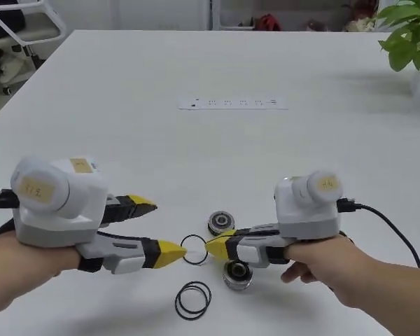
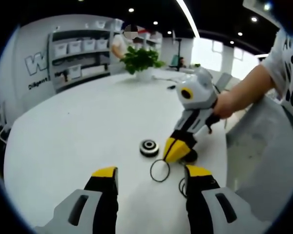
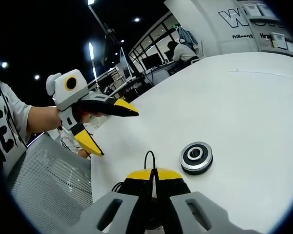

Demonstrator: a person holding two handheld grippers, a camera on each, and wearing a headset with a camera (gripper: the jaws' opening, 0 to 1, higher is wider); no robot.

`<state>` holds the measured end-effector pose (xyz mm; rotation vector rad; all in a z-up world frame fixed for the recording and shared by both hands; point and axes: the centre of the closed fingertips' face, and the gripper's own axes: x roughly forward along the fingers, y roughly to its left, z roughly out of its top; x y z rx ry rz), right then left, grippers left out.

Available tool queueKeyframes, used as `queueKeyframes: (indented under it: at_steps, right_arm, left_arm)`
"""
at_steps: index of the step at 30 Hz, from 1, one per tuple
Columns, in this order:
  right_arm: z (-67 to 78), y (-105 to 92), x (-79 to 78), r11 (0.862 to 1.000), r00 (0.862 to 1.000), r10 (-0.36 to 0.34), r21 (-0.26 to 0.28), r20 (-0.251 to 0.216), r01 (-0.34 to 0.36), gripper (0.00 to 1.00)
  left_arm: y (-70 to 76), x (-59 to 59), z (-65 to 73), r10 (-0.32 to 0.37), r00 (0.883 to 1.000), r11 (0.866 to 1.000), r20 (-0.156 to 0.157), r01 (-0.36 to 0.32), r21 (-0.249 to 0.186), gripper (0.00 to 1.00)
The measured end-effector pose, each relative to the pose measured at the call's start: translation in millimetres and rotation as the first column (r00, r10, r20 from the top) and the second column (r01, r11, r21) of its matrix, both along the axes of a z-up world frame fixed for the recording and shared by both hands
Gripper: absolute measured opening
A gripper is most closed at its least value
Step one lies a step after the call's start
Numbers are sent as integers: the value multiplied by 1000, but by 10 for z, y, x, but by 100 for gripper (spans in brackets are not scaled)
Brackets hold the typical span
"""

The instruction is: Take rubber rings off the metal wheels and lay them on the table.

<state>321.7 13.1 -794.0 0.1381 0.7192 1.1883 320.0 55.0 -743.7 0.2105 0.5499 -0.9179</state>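
Head view, nearest first: two loose rubber rings [image 1: 178,302] lie overlapped on the white tabletop [image 1: 196,154], so part of the job looks done. Just beyond them a wheel [image 1: 236,275] sits partly under the right hand-held gripper [image 1: 210,245], and its metal shows bright. That gripper's yellow tips are pressed together on a thin black ring [image 1: 183,249], which hangs from them as an open loop. Whether the loop's lower edge touches the tabletop I cannot tell. The left hand-held gripper [image 1: 169,228] stands spread wide and grips nothing, its lower tip just beside the loop.

The pinch is the weak point. Only a sliver of cord sits between the tips, so the ring could slip free and land on the wheel below rather than on bare tabletop. The left tip is near enough to snag the loop if either hand drifts. Any nudge from above could send the wheel under the right gripper skating, since the tabletop looks smooth.

Farther off, a second wheel [image 1: 221,222] lies flat, a dark band around a bright hub, likely with its ring on. The rings look like slim, limp, matte cord, and the wheels like squat, hard discs. A flat socket strip [image 1: 232,103] lies well beyond them.
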Motion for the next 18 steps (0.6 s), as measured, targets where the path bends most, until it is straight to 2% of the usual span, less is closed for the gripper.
queueKeyframes:
  at_steps: [2,8,18]
  right_arm:
    - [-30,-20,5,1000,1000,5,-22,19,-5,0]
    - [-31,-30,3,999,999,20,-41,33,-18,5]
    - [112,-112,131,1000,999,-16,-4,40,17,9]
  left_arm:
    - [2,1,-1,1,1000,1000,0,-1,2,56]
    - [9,6,1,2,1000,1000,0,-2,4,56]
    - [39,63,14,11,1000,1000,3,-11,5,55]
